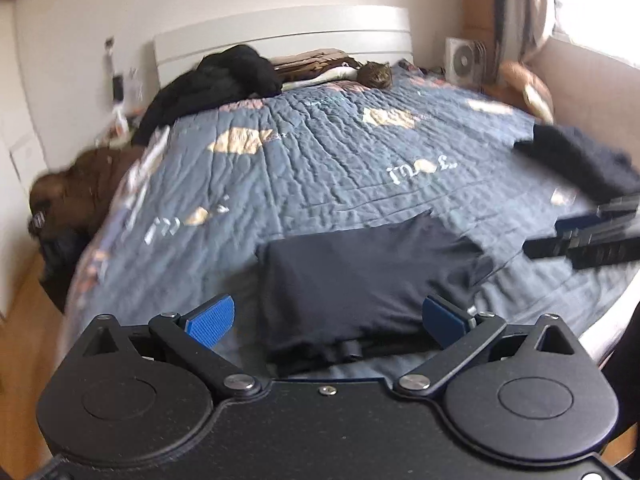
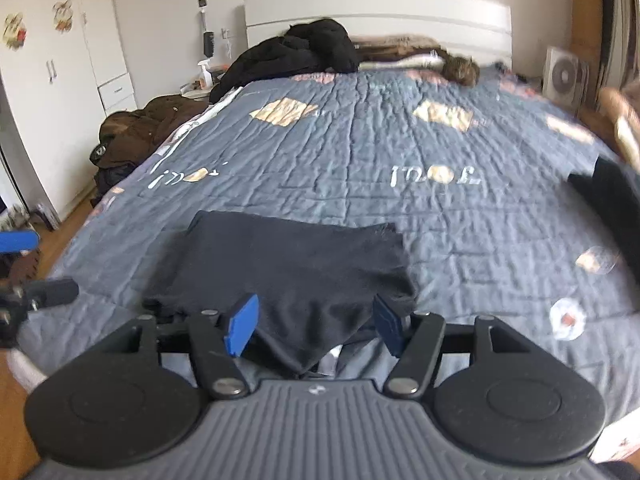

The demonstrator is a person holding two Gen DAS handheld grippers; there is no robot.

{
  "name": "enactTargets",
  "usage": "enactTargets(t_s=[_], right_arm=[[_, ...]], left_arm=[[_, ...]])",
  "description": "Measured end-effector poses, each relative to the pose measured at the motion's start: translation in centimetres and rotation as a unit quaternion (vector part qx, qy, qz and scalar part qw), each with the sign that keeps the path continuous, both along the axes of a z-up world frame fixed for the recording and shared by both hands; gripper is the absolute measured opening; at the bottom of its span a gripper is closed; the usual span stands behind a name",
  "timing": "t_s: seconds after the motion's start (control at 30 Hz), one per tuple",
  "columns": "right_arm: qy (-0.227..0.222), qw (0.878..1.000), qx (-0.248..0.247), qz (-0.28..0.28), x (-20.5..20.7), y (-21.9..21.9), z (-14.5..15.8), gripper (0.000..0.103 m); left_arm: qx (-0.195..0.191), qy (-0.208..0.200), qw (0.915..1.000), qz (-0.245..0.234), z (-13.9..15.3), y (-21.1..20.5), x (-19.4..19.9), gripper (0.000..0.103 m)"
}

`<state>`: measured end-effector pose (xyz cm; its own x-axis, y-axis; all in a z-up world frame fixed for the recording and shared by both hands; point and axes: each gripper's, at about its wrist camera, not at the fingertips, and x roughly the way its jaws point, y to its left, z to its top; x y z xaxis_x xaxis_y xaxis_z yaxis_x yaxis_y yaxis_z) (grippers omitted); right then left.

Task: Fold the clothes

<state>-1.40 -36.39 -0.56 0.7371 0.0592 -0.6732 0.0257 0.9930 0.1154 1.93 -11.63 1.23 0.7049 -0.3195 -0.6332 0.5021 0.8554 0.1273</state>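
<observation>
A folded dark navy garment (image 1: 368, 272) (image 2: 296, 264) lies flat on the blue quilted bedspread (image 1: 320, 152) (image 2: 360, 152), near the bed's front edge. My left gripper (image 1: 326, 322) hovers over its near edge. Its blue pads (image 1: 210, 322) stand wide apart and touch no cloth. My right gripper (image 2: 316, 328) is open above the same garment, which lies below the gap between its pads. Each gripper shows at the edge of the other's view: the right gripper (image 1: 560, 236) and the left gripper (image 2: 32, 266). A second dark garment (image 1: 580, 156) (image 2: 612, 204) lies at the bed's right side.
A black jacket pile (image 1: 224, 80) (image 2: 304, 52) and a tabby cat (image 1: 376, 74) (image 2: 460, 70) lie by the white headboard. A brown coat (image 1: 80, 184) (image 2: 144, 128) is heaped left of the bed. A small fan (image 1: 460, 60) stands at the back right, a white wardrobe (image 2: 48, 80) on the left.
</observation>
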Motion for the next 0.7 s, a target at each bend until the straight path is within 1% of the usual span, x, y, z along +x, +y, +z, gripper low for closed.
enactTargets(t_s=[0.13,0.2,0.23,0.3,0.43,0.5,0.57,0.7], right_arm=[[0.028,0.999,0.024,-0.015,1.8,-0.6,-1.3,0.063],[0.038,0.999,0.006,-0.009,2.4,0.0,-1.9,0.063],[0.039,0.999,-0.005,-0.008,2.7,0.3,-2.1,0.063],[0.034,0.999,-0.011,-0.011,2.8,0.7,-2.3,0.063],[0.025,0.999,-0.018,-0.020,2.9,1.1,-2.5,0.063],[0.020,0.999,-0.032,-0.019,3.0,1.5,-2.4,0.063],[0.013,0.999,-0.048,-0.015,3.2,2.0,-2.4,0.064],[0.010,0.999,-0.050,-0.006,3.7,2.2,-2.2,0.064]], left_arm=[[0.007,0.015,0.9996,-0.022,-0.9,0.3,0.7,0.101],[0.003,0.014,0.9995,-0.029,-1.3,0.5,0.8,0.101],[0.000,0.016,0.9993,-0.033,-1.6,0.6,0.8,0.101],[-0.004,0.019,0.9991,-0.037,-2.1,0.9,0.9,0.101],[-0.009,0.021,0.9994,-0.026,-2.9,1.4,1.4,0.101],[-0.009,0.020,0.9996,-0.019,-3.3,1.6,1.7,0.103],[-0.003,0.012,0.9997,-0.019,-3.6,1.7,1.8,0.103],[0.016,-0.005,0.9995,-0.027,-4.3,1.7,1.7,0.103]])
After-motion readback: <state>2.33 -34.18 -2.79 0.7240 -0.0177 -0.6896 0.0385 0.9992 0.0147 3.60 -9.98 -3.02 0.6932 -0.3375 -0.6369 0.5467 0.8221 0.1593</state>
